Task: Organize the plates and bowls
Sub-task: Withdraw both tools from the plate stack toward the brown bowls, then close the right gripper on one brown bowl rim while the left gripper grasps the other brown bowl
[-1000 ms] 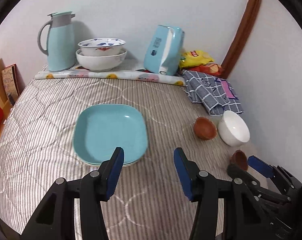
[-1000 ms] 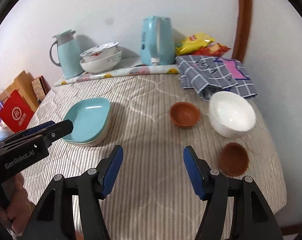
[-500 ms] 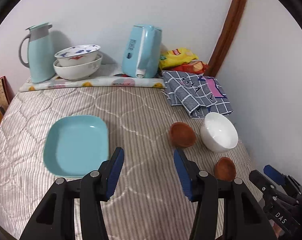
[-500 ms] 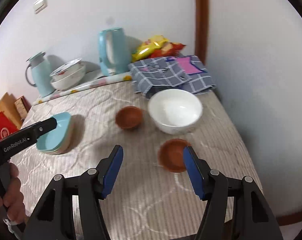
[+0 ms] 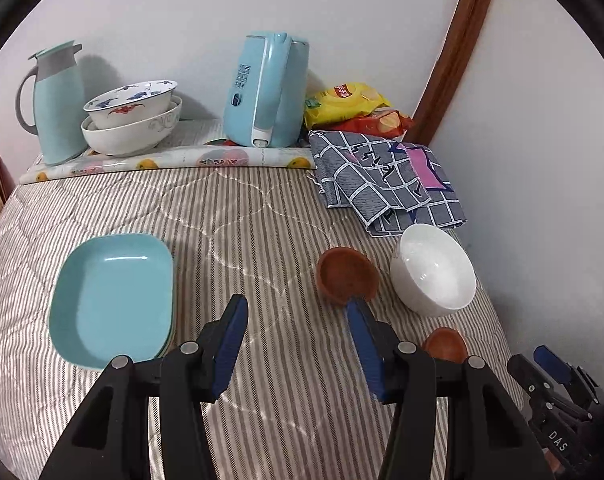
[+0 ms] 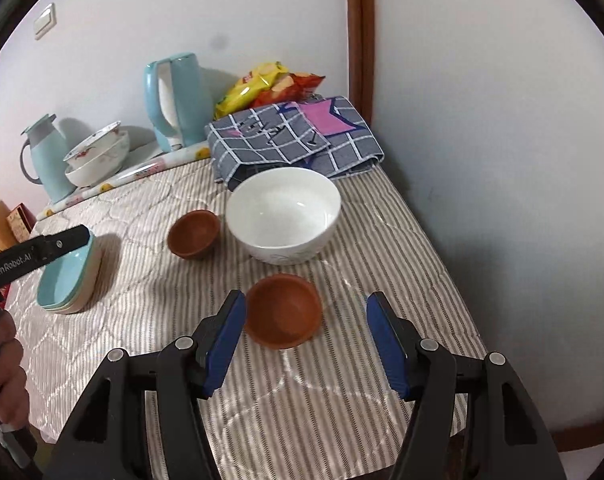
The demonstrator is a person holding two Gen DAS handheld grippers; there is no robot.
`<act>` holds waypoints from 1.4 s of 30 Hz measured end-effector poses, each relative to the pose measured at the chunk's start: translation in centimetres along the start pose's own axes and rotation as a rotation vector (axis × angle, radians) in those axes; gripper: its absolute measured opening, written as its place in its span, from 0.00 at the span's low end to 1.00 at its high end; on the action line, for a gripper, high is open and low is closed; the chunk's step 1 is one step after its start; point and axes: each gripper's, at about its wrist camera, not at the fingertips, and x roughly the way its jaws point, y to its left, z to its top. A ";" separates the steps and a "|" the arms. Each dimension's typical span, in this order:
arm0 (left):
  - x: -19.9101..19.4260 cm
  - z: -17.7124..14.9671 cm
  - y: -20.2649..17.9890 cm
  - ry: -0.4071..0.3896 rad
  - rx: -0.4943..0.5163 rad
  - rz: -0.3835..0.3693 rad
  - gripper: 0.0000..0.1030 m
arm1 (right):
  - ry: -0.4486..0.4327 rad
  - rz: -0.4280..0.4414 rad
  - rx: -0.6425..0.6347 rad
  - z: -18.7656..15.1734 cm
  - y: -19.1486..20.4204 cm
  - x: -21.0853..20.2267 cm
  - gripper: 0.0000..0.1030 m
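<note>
A: Bowls status?

B: Near brown bowl (image 6: 284, 311) sits upright on the striped cloth (image 6: 341, 400), just ahead of the right gripper (image 6: 305, 320). Its left rim is just beside the left finger (image 6: 226, 332); can't tell if they touch. Right finger is well clear of it.

A: Right jaws?

B: Wide apart, nothing gripped. The bowl is partly in the gap, off to the left side.

A: Other bowls?

B: Far brown bowl (image 5: 346, 274) is farther back, upright. White bowl (image 6: 284, 214) is just right of it, near the wall, front edge of the checked cloth (image 6: 290, 136) right behind it. All three are apart from each other.

A: Left gripper?

B: Left gripper (image 5: 298, 328) hovers over bare striped cloth, jaws moderately open, holding nothing. Its right fingertip (image 5: 355, 312) overlaps the far brown bowl's near rim in the left view; contact unclear.

A: Plates?

B: Teal plates (image 5: 112, 298) are stacked on the left side of the cloth, well apart from the bowls. In the right view the left gripper's tip is over that stack.

A: Back row?

B: Two nested patterned bowls (image 5: 132, 120) between the flask (image 5: 56, 104) and the kettle (image 5: 268, 90), snack bags (image 5: 349, 106) in the corner.
</note>
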 end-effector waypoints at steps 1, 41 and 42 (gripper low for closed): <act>0.2 0.0 -0.1 -0.001 0.004 0.004 0.48 | 0.004 -0.001 0.004 0.0 -0.2 0.3 0.60; 14.7 0.7 -2.7 0.155 -0.005 0.014 0.25 | 0.162 0.130 -0.008 -1.3 -1.3 11.4 0.36; 14.7 0.8 -2.8 0.149 0.001 0.020 0.23 | 0.162 0.132 -0.005 -1.3 -1.3 11.4 0.36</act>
